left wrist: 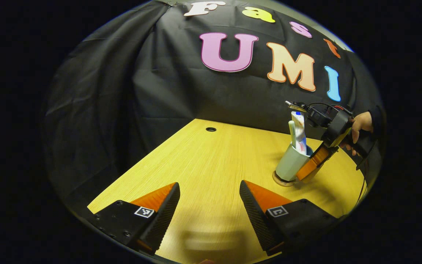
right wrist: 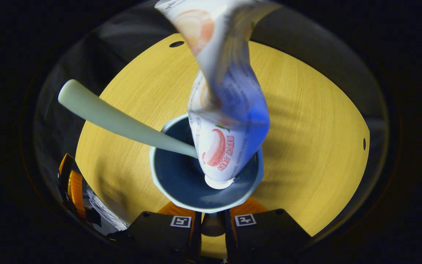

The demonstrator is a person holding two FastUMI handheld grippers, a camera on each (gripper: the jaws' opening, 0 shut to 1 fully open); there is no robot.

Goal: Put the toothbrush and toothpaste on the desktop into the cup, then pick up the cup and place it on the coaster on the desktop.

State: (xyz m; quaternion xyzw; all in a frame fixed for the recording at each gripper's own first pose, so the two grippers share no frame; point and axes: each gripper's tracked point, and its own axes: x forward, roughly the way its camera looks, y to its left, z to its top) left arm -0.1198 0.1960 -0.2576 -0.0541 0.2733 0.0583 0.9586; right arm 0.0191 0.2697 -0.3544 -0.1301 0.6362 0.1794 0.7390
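Observation:
A pale green cup (left wrist: 289, 165) stands tilted at the right of the table, its base on a round brown coaster (left wrist: 280, 180). A pale toothbrush (left wrist: 291, 132) and a white, blue and red toothpaste tube (left wrist: 299, 134) stick up out of it. My right gripper (left wrist: 304, 171), held by a hand (left wrist: 361, 126), reaches down and is shut on the cup's near wall. In the right gripper view I look down into the cup (right wrist: 181, 183), with the toothbrush handle (right wrist: 115, 119) leaning left, the tube (right wrist: 229, 124) upright, and the gripper (right wrist: 213, 222) pinching the rim. My left gripper (left wrist: 209, 185) hovers open over bare table.
The yellow wooden table (left wrist: 203, 165) has a cable hole (left wrist: 211, 129) near its back edge and the black cloth wall behind. In the right gripper view an orange and black piece of gear (right wrist: 70, 183) lies at the lower left, off the table's edge.

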